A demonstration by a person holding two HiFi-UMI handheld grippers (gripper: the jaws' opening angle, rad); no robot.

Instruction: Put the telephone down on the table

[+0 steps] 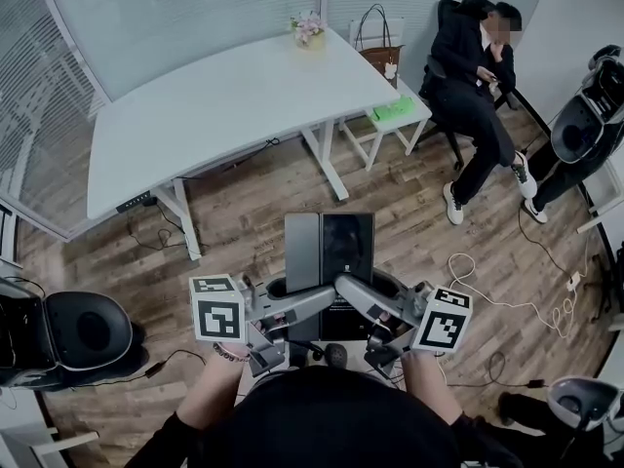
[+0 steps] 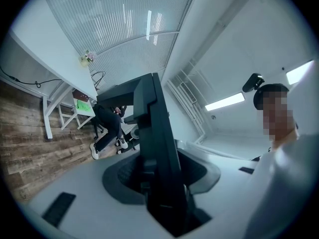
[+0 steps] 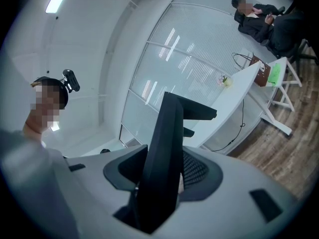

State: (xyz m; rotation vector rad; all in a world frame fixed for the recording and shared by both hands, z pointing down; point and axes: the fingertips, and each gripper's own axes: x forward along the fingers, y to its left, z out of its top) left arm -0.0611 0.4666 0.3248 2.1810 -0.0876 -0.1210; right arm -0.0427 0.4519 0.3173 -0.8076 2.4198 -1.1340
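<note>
Risk: the telephone (image 1: 330, 252) hangs above the floor (image 1: 409, 213), well short of the white surface (image 1: 224, 105), so an uneven pull or a slackened pinch could tip or drop it. The left gripper (image 1: 310, 300) and right gripper (image 1: 363, 298) each have their jaws clamped, partly apart, on its thin body. It is a flat dark slab with a grey left panel and a glossy black right panel.

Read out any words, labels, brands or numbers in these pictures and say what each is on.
None can be read.
On the telephone: dark faces, no print visible.
On the left marker cube and right marker cube: square patterns only, no letters.
On the green thing: too small to read.
</note>
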